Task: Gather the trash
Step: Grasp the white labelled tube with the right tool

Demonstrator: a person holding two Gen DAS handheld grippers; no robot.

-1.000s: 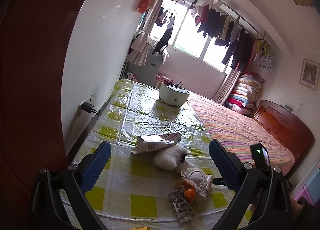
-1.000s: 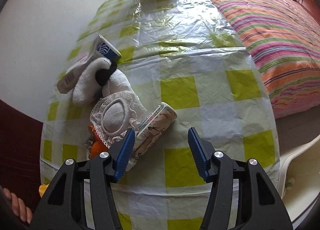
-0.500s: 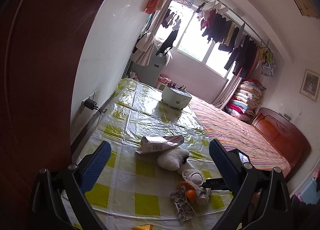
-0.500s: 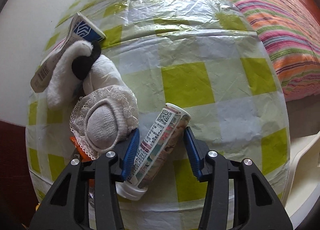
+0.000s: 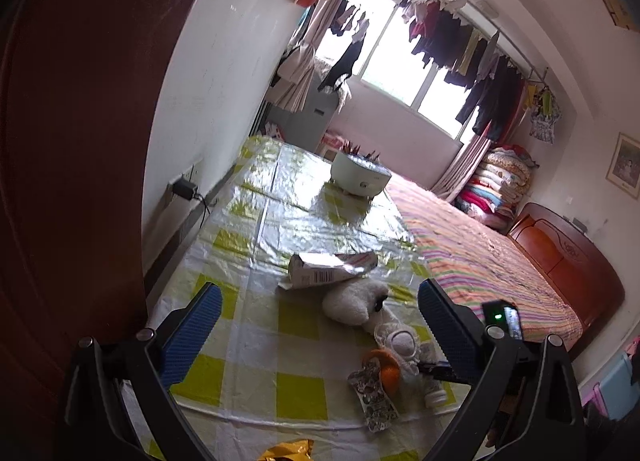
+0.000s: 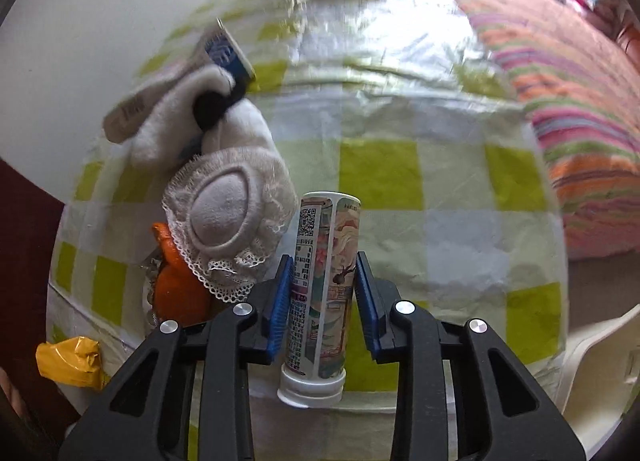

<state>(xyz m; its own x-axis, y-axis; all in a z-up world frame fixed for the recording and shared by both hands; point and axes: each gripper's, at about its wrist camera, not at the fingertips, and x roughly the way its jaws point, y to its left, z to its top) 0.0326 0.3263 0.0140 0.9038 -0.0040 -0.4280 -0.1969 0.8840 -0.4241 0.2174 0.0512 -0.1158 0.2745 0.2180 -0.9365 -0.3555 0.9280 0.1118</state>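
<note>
My right gripper (image 6: 323, 285) is shut on a printed plastic bottle (image 6: 322, 285) with a white cap, held near the front edge of the checked table. Its cap end shows in the left wrist view (image 5: 434, 395). Beside it lie a white lace-edged sock (image 6: 228, 217), an orange peel (image 6: 176, 289), a white plush toy (image 6: 180, 117) and a crushed carton (image 6: 176, 81). My left gripper (image 5: 316, 325) is open and empty above the table, short of the carton (image 5: 328, 271), plush toy (image 5: 352, 301), peel (image 5: 386, 369) and a foil wrapper (image 5: 374, 393).
A yellow wrapper (image 6: 68, 357) lies at the table's front edge (image 5: 288, 451). A white rice cooker (image 5: 360, 177) stands at the far end. A striped bed (image 5: 480, 261) lies right of the table, a wall and dark red door (image 5: 60, 181) to the left. A white chair (image 6: 600, 357) is at lower right.
My right gripper moved in around the lying bottle and shut on it; the bottle now points straight along the fingers. The left gripper drew back and tilted a little, staying open.
</note>
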